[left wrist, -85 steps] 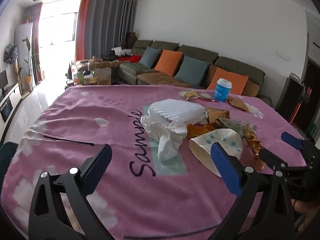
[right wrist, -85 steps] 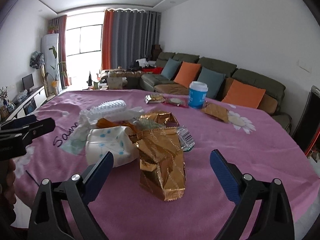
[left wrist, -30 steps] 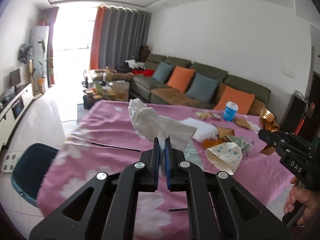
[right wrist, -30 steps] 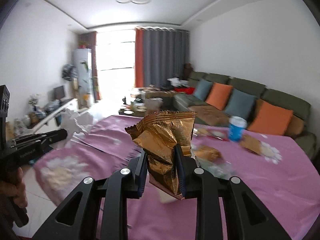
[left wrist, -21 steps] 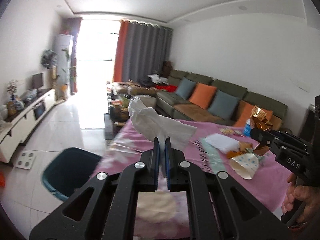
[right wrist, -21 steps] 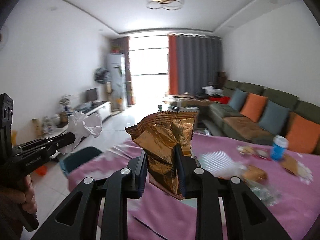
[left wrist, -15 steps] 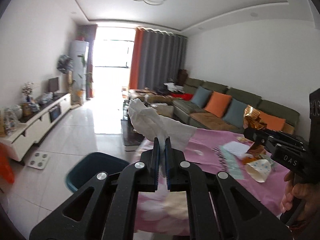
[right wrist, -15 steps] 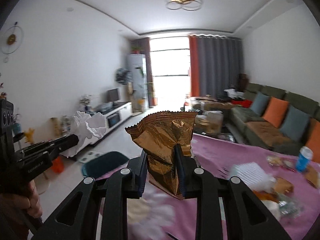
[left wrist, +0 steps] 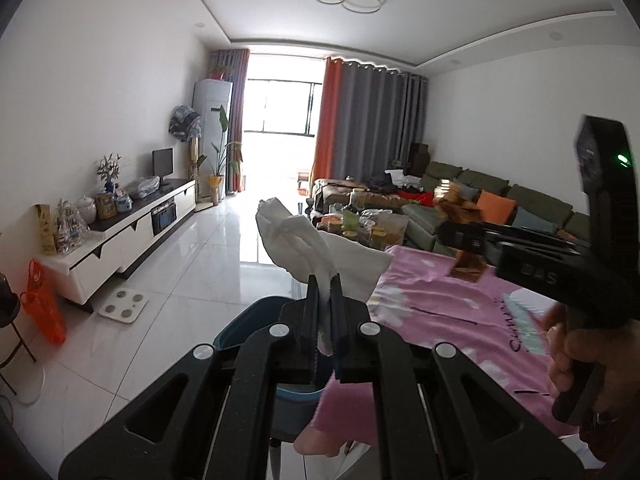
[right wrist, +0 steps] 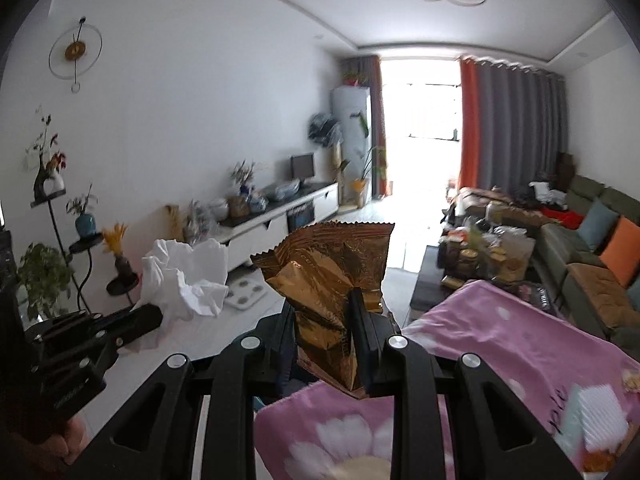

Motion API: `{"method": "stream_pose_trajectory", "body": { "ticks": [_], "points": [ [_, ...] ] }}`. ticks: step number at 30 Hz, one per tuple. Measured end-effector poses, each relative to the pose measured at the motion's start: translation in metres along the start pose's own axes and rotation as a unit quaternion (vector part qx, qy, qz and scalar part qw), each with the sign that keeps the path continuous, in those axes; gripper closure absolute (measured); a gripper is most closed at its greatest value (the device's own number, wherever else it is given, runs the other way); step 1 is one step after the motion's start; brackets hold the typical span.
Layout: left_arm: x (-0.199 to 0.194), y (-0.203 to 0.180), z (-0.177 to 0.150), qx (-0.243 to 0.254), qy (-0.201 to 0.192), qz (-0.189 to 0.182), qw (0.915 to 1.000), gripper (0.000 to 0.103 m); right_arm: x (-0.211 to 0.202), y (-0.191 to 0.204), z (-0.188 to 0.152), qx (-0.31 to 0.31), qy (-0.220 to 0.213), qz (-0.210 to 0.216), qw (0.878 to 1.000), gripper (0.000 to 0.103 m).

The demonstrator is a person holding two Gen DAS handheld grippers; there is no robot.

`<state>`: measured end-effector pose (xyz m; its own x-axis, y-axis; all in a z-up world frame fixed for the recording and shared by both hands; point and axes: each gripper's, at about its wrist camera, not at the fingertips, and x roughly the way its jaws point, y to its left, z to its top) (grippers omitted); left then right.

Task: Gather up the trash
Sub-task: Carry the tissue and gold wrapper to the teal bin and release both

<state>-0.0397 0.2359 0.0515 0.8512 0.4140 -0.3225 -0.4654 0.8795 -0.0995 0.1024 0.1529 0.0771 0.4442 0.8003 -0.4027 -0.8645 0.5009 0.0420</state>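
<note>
You are carrying two pieces of trash off the counter (left wrist: 440,300) at once. Your left tongs (left wrist: 325,280) are pinching the white tissue (left wrist: 308,244) tight; your right tongs (right wrist: 326,308) are clamping the gold wrapper (right wrist: 332,264) low on its body. The teal bin (left wrist: 244,328) is sitting on the floor just past the counter's edge, mostly hidden by the tongs. The tissue is hanging loose, so releasing before you are over the bin's mouth could be dropping it on the tiles.

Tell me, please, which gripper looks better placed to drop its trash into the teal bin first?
Probably the left gripper: its white tissue hangs directly above the teal bin beside the table. The right gripper, gripping the gold wrapper, sits over the pink tablecloth's edge.
</note>
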Motion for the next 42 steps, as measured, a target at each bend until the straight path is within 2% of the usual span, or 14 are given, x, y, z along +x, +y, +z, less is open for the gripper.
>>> {"method": "stream_pose_trajectory", "body": {
  "ticks": [8, 17, 25, 32, 34, 39, 42],
  "points": [
    [0.048, 0.019, -0.015, -0.017, 0.052, 0.003, 0.9985, 0.097, 0.085, 0.001, 0.001, 0.018, 0.090, 0.035, 0.995, 0.079],
    [0.118, 0.028, -0.039, -0.046, 0.126, 0.002, 0.9909, 0.097, 0.172, 0.002, -0.012, 0.035, 0.193, 0.069, 0.978, 0.079],
    [0.169, 0.032, -0.070, -0.055, 0.185, 0.011, 0.9812, 0.097, 0.223, 0.010, -0.029, 0.031, 0.261, 0.085, 0.961, 0.079],
    [0.207, 0.039, -0.085, -0.058, 0.211, 0.018, 0.9757, 0.095, 0.244, 0.023, -0.037, 0.022, 0.300, 0.097, 0.949, 0.077],
    [0.214, 0.039, -0.088, -0.058, 0.217, 0.019, 0.9742, 0.093, 0.249, 0.025, -0.039, 0.019, 0.305, 0.094, 0.947, 0.073],
    [0.227, 0.043, -0.090, -0.058, 0.218, 0.031, 0.9738, 0.092, 0.258, 0.027, -0.043, 0.024, 0.314, 0.096, 0.944, 0.071],
    [0.229, 0.046, -0.090, -0.062, 0.217, 0.034, 0.9737, 0.089, 0.261, 0.027, -0.043, 0.024, 0.315, 0.093, 0.944, 0.062]
  ]
}}
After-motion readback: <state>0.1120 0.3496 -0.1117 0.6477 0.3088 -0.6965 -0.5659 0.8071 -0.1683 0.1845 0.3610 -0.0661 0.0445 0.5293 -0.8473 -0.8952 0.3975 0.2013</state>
